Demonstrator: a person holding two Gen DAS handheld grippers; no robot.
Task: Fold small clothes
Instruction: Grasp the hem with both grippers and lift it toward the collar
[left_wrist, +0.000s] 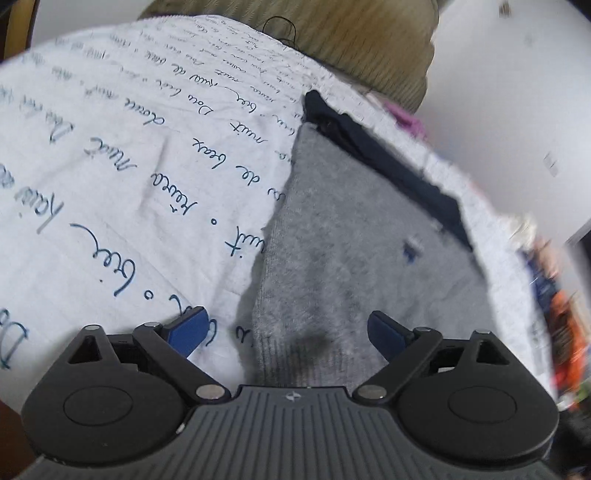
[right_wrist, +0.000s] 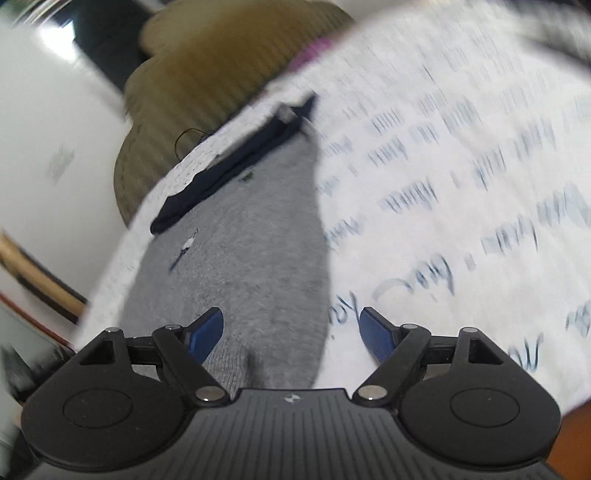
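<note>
A white cloth with blue handwriting (left_wrist: 129, 177) covers the bench. On it the grey knitted garment (left_wrist: 351, 240) lies flat, ready for folding. Over its near hem, left gripper (left_wrist: 286, 334) and right gripper (right_wrist: 291, 332) have wide, empty jaws.
</note>
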